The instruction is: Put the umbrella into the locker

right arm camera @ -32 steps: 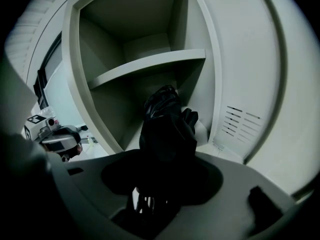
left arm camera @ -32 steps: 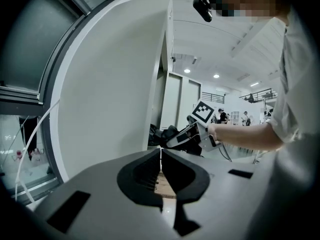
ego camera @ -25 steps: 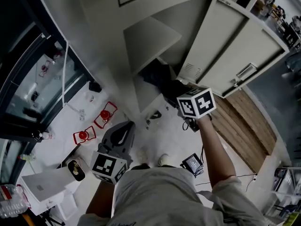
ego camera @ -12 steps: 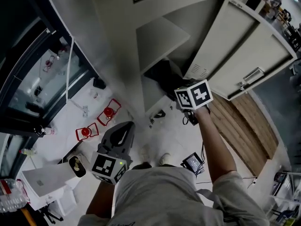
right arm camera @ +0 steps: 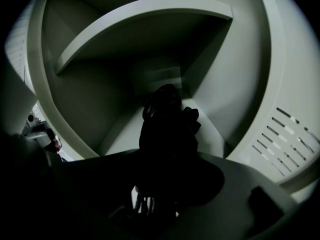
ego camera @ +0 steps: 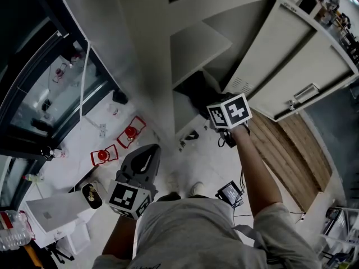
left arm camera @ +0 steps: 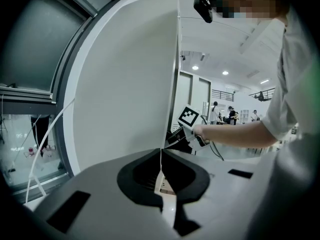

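The right arm [ego camera: 253, 167] stretches forward and down. The right gripper [right arm camera: 157, 184] has its jaws clamped on the black folded umbrella [right arm camera: 167, 119], which pokes into the open locker [ego camera: 275, 43] beneath its shelf [ego camera: 199, 43]. The left gripper [left arm camera: 161, 184] is held low near the body, jaws pressed together and empty.

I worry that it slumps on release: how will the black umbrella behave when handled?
The umbrella has bunched fabric, so it is probably floppy. The right tongs hold it, apparently by one end, which suggests it is light. Its lumpy folds likely won't roll.
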